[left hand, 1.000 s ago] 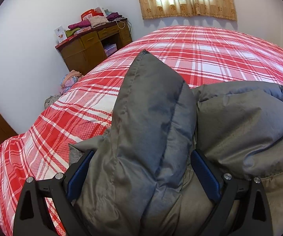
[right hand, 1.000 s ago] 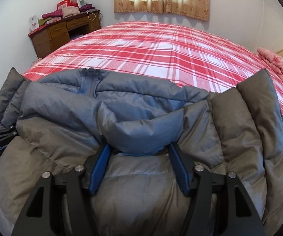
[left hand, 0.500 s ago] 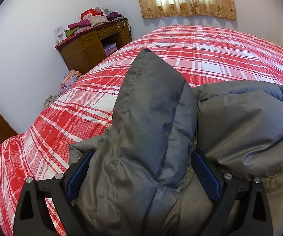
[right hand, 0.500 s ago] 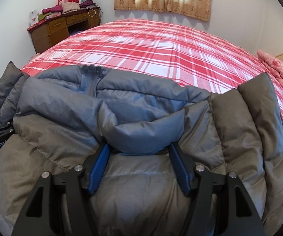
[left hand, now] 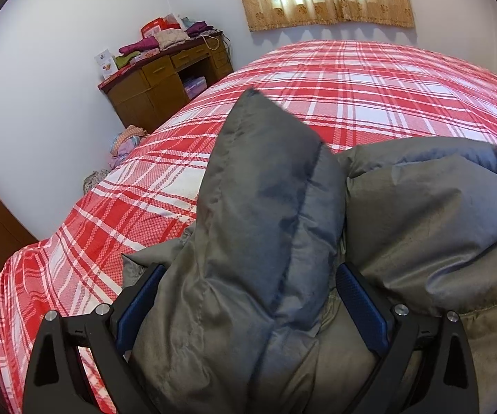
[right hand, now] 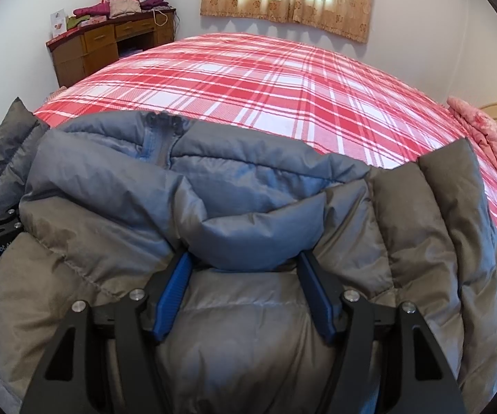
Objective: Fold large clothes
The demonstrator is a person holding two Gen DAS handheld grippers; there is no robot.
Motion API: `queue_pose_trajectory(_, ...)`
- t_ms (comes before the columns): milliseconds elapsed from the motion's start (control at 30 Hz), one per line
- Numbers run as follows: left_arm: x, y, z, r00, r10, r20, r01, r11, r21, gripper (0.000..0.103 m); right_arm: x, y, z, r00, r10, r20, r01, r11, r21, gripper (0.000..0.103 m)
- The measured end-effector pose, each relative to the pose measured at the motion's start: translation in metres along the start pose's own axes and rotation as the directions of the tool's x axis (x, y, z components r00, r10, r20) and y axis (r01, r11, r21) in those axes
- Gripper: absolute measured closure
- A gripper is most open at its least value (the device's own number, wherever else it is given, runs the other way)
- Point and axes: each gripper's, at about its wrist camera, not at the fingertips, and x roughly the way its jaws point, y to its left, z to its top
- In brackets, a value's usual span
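Mid-fold, probably: grey puffer jacket [right hand: 248, 207] bunched on the plaid bed [right hand: 282, 79], left gripper [left hand: 248, 307] and right gripper [right hand: 245, 293] both clamped on padded folds. Flattening and final fold left.

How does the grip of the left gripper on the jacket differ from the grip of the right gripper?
The left gripper holds a tall, upright fold of the grey jacket; the right gripper holds a low, rounded roll. The left jaws stand wider apart than the right. Both clamp padded fabric between blue pads.
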Motion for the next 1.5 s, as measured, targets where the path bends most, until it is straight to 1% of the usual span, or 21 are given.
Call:
queue_pose_trajectory(67, -0.014, 0.010, 0.001, 1.000, -0.016, -0.024, 0.015, 1.000, -0.025, 0.004, -0.015, 0.000, -0.001, 1.000, 0.007, -0.010, -0.007, 1.000, 0.023, 0.035)
queue_pose_trajectory(100, -0.027, 0.016, 0.000, 0.999, -0.042, -0.007, 0.042, 0.998, -0.049, 0.004, -0.028, 0.000, -0.002, 0.999, 0.039, 0.007, -0.039, 0.998, 0.053, 0.035)
queue_pose_trajectory(133, -0.044, 0.022, -0.003, 0.996, -0.081, 0.034, 0.083, 0.994, -0.066, 0.004, -0.039, 0.002, -0.004, 0.998, 0.062, 0.030, -0.064, 0.996, 0.068, 0.032)
queue_pose_trajectory(167, -0.058, 0.024, -0.006, 0.991, -0.106, 0.079, 0.111, 0.991, -0.068, 0.004, -0.054, 0.008, -0.008, 0.996, 0.063, 0.061, -0.066, 0.996, 0.055, 0.031)
queue_pose_trajectory(200, -0.066, 0.024, -0.008, 0.988, -0.110, 0.107, 0.117, 0.991, -0.064, 0.004, -0.059, 0.013, -0.011, 0.996, 0.049, 0.074, -0.053, 0.998, 0.042, 0.030)
queue_pose_trajectory(233, -0.073, 0.020, -0.013, 0.987, -0.103, 0.126, 0.110, 0.992, -0.053, 0.004, -0.063, 0.020, -0.018, 0.996, 0.038, 0.081, -0.041, 0.999, 0.031, 0.030)
queue_pose_trajectory(333, -0.065, 0.004, -0.024, 0.992, -0.073, 0.105, 0.075, 0.997, -0.015, 0.004, -0.051, 0.033, -0.031, 0.999, 0.012, 0.043, -0.013, 1.000, 0.019, 0.029)
queue_pose_trajectory(400, -0.053, -0.005, -0.031, 0.995, -0.047, 0.086, 0.047, 0.999, 0.000, 0.004, -0.047, 0.035, -0.037, 0.998, -0.001, 0.070, 0.000, 1.000, 0.020, 0.029)
queue_pose_trajectory(500, -0.051, -0.006, -0.037, 0.992, -0.044, 0.120, 0.046, 0.999, -0.019, 0.004, -0.039, 0.039, -0.042, 0.997, -0.021, 0.078, 0.021, 1.000, -0.003, 0.028)
queue_pose_trajectory(633, -0.047, -0.009, -0.038, 0.994, -0.029, 0.110, 0.030, 0.999, -0.011, 0.003, -0.035, 0.043, -0.044, 0.997, -0.043, 0.068, 0.044, 0.999, -0.020, 0.028)
queue_pose_trajectory(867, -0.045, -0.012, -0.038, 0.995, -0.020, 0.098, 0.020, 1.000, -0.001, 0.003, -0.032, 0.040, -0.044, 0.997, -0.033, 0.064, 0.033, 0.999, -0.009, 0.027)
queue_pose_trajectory(967, -0.055, -0.002, -0.037, 0.997, -0.032, 0.073, 0.033, 0.999, -0.015, 0.003, -0.034, 0.038, -0.043, 0.998, -0.027, 0.052, 0.027, 1.000, -0.010, 0.027)
queue_pose_trajectory(1000, -0.066, 0.008, -0.039, 0.996, -0.033, 0.081, 0.036, 0.999, -0.036, 0.003, -0.039, 0.038, -0.044, 0.999, -0.026, 0.042, 0.026, 1.000, -0.013, 0.028)
queue_pose_trajectory(1067, -0.098, 0.034, -0.051, 0.990, -0.022, 0.140, 0.033, 0.997, -0.075, 0.003, -0.062, 0.031, -0.052, 0.998, -0.023, 0.064, 0.021, 1.000, 0.019, 0.027)
queue_pose_trajectory(1133, -0.116, 0.056, -0.069, 0.986, 0.000, 0.165, 0.018, 0.994, -0.108, 0.003, -0.087, 0.031, -0.066, 0.994, -0.019, 0.104, 0.015, 0.999, 0.038, 0.018)
queue_pose_trajectory(1200, -0.114, 0.075, -0.092, 0.993, -0.016, 0.114, 0.032, 0.989, -0.142, 0.003, -0.103, 0.033, -0.081, 0.990, -0.029, 0.134, 0.022, 0.998, 0.054, 0.013)
queue_pose_trajectory(1267, -0.098, 0.083, -0.110, 0.998, -0.048, 0.032, 0.052, 0.984, -0.168, 0.003, -0.109, 0.038, -0.095, 0.990, -0.048, 0.136, 0.040, 0.997, 0.060, 0.013)
queue_pose_trajectory(1300, -0.091, 0.085, -0.115, 0.998, -0.059, 0.007, 0.059, 0.982, -0.180, 0.003, -0.107, 0.041, -0.101, 0.989, -0.058, 0.134, 0.051, 0.997, 0.056, 0.013)
queue_pose_trajectory(1333, -0.086, 0.088, -0.120, 0.996, -0.090, -0.005, 0.087, 0.975, -0.205, 0.003, -0.105, 0.043, -0.105, 0.989, -0.064, 0.134, 0.058, 0.997, 0.050, 0.013)
queue_pose_trajectory(1400, -0.085, 0.090, -0.122, 0.991, -0.133, 0.011, 0.132, 0.962, -0.238, 0.003, -0.099, 0.046, -0.111, 0.987, -0.075, 0.141, 0.071, 0.997, 0.034, 0.013)
queue_pose_trajectory(1500, -0.080, 0.082, -0.120, 0.987, -0.162, 0.019, 0.162, 0.965, -0.208, 0.004, -0.089, 0.050, -0.111, 0.985, -0.105, 0.135, 0.107, 0.994, -0.009, 0.011)
